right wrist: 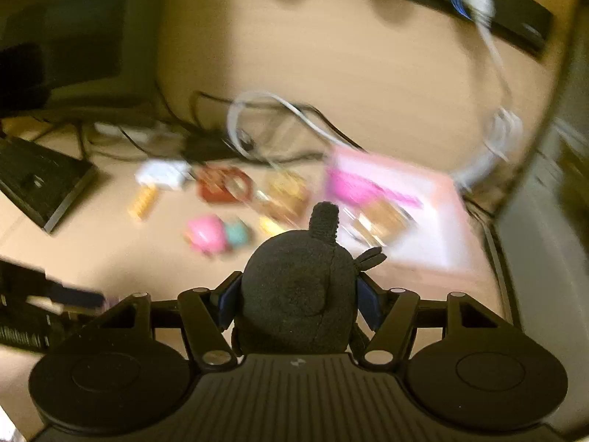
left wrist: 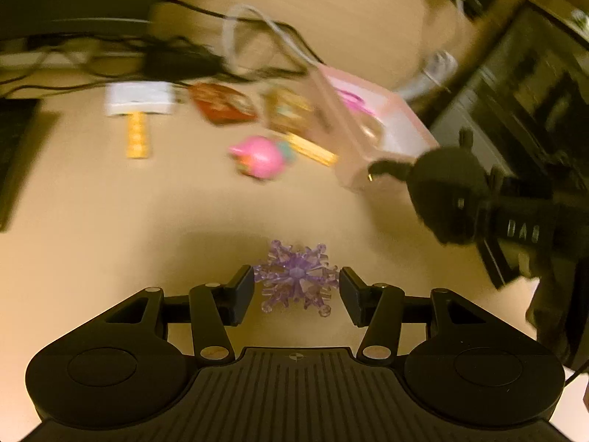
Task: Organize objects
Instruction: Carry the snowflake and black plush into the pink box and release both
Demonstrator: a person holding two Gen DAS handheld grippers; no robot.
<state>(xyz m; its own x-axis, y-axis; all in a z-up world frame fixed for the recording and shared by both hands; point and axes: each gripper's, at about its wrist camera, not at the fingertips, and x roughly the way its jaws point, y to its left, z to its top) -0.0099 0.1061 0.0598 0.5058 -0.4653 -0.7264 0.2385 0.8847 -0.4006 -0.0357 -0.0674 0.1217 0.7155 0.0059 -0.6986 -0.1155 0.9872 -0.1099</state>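
A purple crystal snowflake [left wrist: 296,276] lies on the tan table between the fingers of my left gripper [left wrist: 296,289], which is open around it without clear contact. My right gripper [right wrist: 298,304] is shut on a black plush toy [right wrist: 300,294], held above the table; the toy also shows in the left wrist view [left wrist: 447,199] at the right. A pink box [left wrist: 371,125] stands beyond, holding a few items; it also shows in the right wrist view [right wrist: 416,217], ahead and right of the toy.
Loose items lie left of the box: a pink and teal toy [left wrist: 261,156], a red packet [left wrist: 221,103], a brown packet [left wrist: 291,110], a white block [left wrist: 140,97] and a yellow strip [left wrist: 137,136]. Black and white cables [left wrist: 206,48] tangle behind. A dark keyboard [right wrist: 40,184] sits at the left.
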